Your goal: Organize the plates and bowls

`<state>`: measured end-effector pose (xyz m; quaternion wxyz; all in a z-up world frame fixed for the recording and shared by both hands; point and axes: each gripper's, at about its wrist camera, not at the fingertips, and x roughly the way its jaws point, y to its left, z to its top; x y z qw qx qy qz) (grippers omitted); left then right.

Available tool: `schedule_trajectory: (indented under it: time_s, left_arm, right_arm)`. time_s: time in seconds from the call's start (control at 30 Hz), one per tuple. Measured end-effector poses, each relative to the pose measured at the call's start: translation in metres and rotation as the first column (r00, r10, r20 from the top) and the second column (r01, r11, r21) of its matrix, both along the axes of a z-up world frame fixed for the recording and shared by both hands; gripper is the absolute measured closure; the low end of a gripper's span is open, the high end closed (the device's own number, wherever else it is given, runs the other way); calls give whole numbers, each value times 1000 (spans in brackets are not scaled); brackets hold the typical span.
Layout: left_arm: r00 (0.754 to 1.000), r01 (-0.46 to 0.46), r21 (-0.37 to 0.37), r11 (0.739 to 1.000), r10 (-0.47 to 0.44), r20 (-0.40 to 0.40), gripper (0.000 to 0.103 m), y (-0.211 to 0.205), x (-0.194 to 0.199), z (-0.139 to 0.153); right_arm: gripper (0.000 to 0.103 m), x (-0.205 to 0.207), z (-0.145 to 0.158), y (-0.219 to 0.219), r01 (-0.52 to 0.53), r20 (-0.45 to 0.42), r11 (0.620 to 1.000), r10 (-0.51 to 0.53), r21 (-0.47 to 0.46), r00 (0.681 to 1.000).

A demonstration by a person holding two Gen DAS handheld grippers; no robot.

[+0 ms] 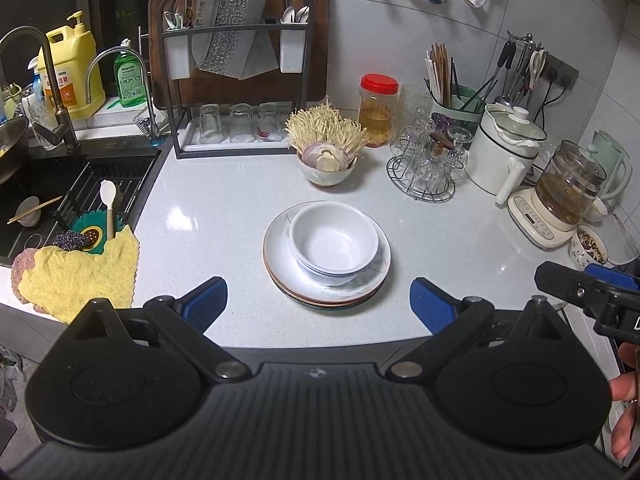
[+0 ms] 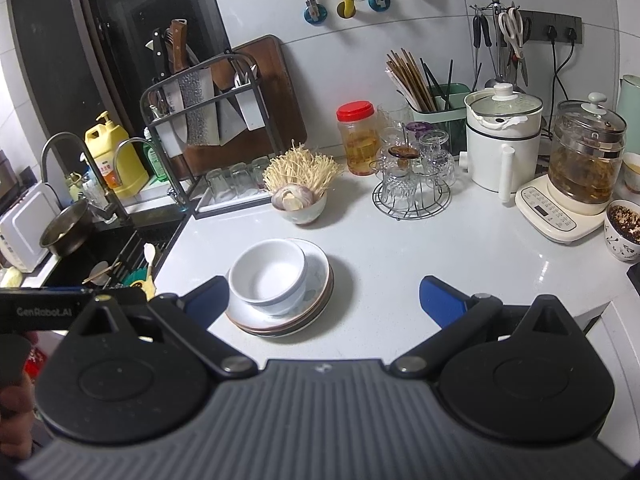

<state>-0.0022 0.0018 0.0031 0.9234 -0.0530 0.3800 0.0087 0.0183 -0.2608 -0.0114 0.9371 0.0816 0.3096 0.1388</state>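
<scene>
A stack of plates (image 1: 280,256) sits on the white counter, with nested white bowls (image 1: 334,238) on top. The same plates (image 2: 318,280) and bowls (image 2: 268,272) show in the right wrist view. My left gripper (image 1: 319,302) is open and empty, just short of the stack's near edge. My right gripper (image 2: 324,300) is open and empty, to the right of the stack, its left finger (image 2: 210,298) close beside the bowls. The right gripper also shows at the right edge of the left wrist view (image 1: 596,292).
A bowl of onion and enoki mushrooms (image 1: 326,160) stands behind the stack. A glass rack (image 1: 428,168), white pot (image 1: 504,152) and kettle (image 1: 560,196) stand at the right. The sink (image 1: 60,196) and yellow cloth (image 1: 80,276) are at the left. A knife rack (image 1: 236,72) stands at the back.
</scene>
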Motion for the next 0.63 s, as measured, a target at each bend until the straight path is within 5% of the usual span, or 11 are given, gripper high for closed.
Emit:
schedule_trajectory:
  time_s: [0.63]
  left_arm:
    - [1000, 0, -11, 1000, 0, -10, 3, -2, 5, -2]
  right_arm:
    - [0, 7, -1, -4, -4, -12, 1000, 4, 6, 1000]
